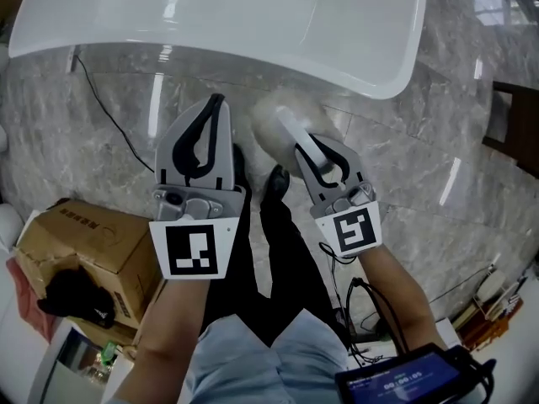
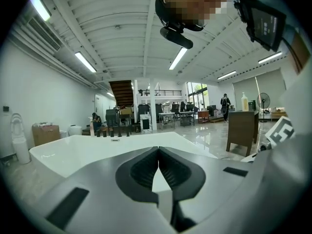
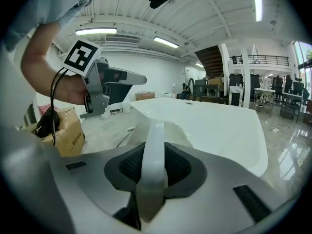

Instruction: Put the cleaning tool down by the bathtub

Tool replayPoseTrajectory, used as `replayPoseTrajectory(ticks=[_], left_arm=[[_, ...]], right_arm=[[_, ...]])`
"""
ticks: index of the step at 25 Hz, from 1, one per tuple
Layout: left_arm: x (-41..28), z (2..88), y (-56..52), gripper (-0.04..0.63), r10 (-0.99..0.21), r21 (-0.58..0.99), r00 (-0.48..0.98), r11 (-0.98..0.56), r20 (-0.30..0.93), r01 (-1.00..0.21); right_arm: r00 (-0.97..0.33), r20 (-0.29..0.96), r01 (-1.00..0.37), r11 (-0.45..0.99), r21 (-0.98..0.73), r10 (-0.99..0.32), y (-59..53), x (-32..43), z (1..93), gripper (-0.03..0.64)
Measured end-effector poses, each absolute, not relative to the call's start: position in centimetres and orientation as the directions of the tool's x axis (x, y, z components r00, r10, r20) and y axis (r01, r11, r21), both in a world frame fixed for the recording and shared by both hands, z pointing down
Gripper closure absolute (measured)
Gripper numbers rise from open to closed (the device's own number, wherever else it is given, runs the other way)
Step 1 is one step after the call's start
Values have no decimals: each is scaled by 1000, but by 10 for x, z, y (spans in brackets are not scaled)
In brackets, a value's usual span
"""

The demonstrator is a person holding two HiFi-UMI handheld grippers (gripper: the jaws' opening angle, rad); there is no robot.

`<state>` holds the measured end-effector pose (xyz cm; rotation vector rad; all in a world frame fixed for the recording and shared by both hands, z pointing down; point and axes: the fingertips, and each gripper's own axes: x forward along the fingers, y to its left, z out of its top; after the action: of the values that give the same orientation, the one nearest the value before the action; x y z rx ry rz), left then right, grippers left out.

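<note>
**Mia:** While the shiny stone floor (image 1: 455, 141) has lots of room next to the big white bathtub (image 1: 253, 23), where is the thing we have to put down?

**Sam:** It is not down yet. First look at the brown cardboard box (image 1: 84, 242), which is off to the left and well apart from it. The left tool (image 1: 217, 101) is pressed together with nothing in it. The right tool (image 1: 301, 146) is pinching the white handle of the fluffy duster (image 1: 278, 120). The duster's fluffy end is up in the air, near the tub's rim.

**Mia:** What could go wrong?

**Sam:** I think the handle looks smooth and thin. If the right tool lets go too high, the duster could drop, bounce and roll away from the tub. If it swings forward, the fluffy end could bump the rim.

**Mia:** Anything else?

**Sam:** A thin black cable (image 1: 109, 116) lies on the floor by the tub. The duster could land on it and sit crooked.
</note>
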<state>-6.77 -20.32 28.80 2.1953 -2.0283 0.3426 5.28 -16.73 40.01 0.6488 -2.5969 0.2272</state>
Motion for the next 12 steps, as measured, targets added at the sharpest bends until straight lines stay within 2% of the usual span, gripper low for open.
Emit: replayPoseTrajectory(ticks=[12], left_arm=[[-85,386,-193,578,-956,-34,65,-78,287,-996]], right_arm=[[-806,506,-364,931,-18,-306,-165,34,504,512]])
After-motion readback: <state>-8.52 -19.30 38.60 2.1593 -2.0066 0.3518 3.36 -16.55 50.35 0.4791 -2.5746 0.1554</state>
